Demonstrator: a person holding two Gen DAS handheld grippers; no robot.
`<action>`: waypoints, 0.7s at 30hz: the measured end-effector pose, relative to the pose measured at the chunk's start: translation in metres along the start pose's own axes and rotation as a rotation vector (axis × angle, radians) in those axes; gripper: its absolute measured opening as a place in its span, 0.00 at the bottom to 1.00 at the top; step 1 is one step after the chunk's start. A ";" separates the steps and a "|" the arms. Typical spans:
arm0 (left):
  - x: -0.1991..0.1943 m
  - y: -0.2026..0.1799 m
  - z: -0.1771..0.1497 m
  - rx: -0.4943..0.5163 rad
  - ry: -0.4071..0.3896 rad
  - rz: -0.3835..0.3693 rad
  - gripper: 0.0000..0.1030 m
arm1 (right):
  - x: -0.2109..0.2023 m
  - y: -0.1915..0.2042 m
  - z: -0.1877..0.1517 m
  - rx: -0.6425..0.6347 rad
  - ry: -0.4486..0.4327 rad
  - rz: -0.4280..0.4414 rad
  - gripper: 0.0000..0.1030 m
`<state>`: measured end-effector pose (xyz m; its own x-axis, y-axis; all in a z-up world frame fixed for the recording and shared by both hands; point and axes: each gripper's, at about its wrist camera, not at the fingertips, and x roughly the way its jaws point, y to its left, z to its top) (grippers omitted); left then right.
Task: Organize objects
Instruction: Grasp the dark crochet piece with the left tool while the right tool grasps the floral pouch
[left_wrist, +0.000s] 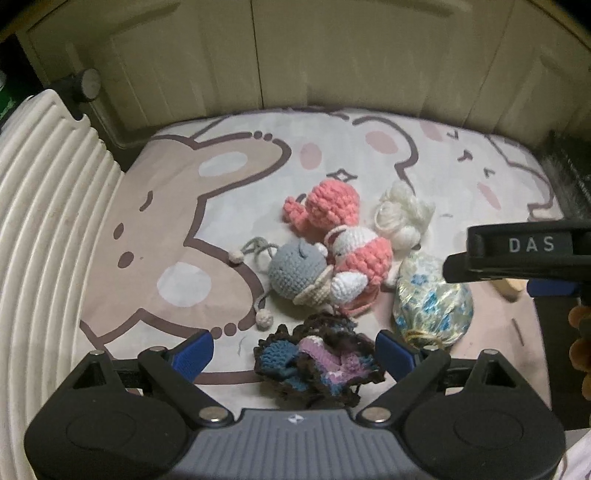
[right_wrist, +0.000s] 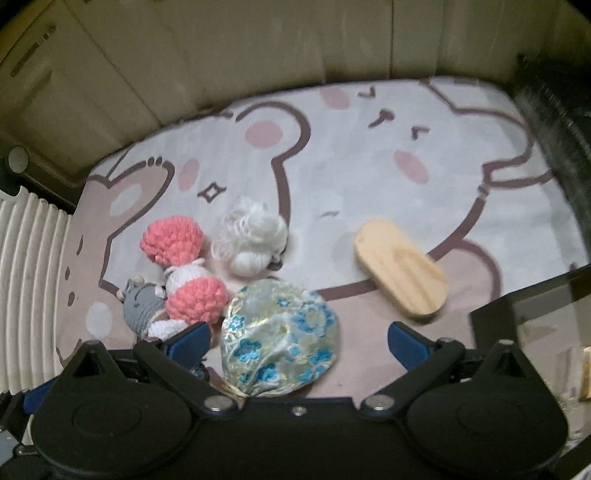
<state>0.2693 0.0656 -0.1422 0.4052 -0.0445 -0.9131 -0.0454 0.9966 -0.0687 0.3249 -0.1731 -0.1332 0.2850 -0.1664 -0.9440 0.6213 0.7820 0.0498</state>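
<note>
My left gripper (left_wrist: 295, 350) points down, open, with a dark brown, blue and purple crocheted piece (left_wrist: 317, 362) lying on the mat between its blue fingers, neither pad touching it. Beyond it lie a grey crocheted toy (left_wrist: 295, 269), two pink ones (left_wrist: 332, 206) (left_wrist: 369, 254) and a white yarn toy (left_wrist: 402, 218). My right gripper (right_wrist: 301, 345) is open over a floral blue-and-cream pouch (right_wrist: 280, 332), which sits close to the left finger and well apart from the right one. A pale wooden oval block (right_wrist: 400, 271) lies to the right.
Everything rests on a bear-print mat (left_wrist: 147, 221). A white ribbed basket wall (left_wrist: 44, 221) stands at the left. Cream cupboard doors (left_wrist: 295, 55) close the back. A dark box edge (right_wrist: 535, 314) lies at the right, and a black casing lettered DAS (left_wrist: 517, 254) reaches in.
</note>
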 end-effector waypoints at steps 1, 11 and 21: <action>0.005 -0.002 0.000 0.011 0.012 0.009 0.91 | 0.005 0.000 -0.001 0.009 0.011 0.006 1.00; 0.028 -0.016 -0.004 0.126 0.077 -0.007 0.92 | 0.040 0.012 -0.002 0.023 0.059 0.008 1.00; 0.043 -0.020 -0.004 0.160 0.130 -0.044 0.92 | 0.062 0.009 -0.001 0.061 0.107 -0.015 0.84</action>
<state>0.2839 0.0433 -0.1818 0.2823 -0.0869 -0.9554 0.1194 0.9913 -0.0549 0.3478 -0.1754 -0.1919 0.1978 -0.1101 -0.9740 0.6693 0.7412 0.0521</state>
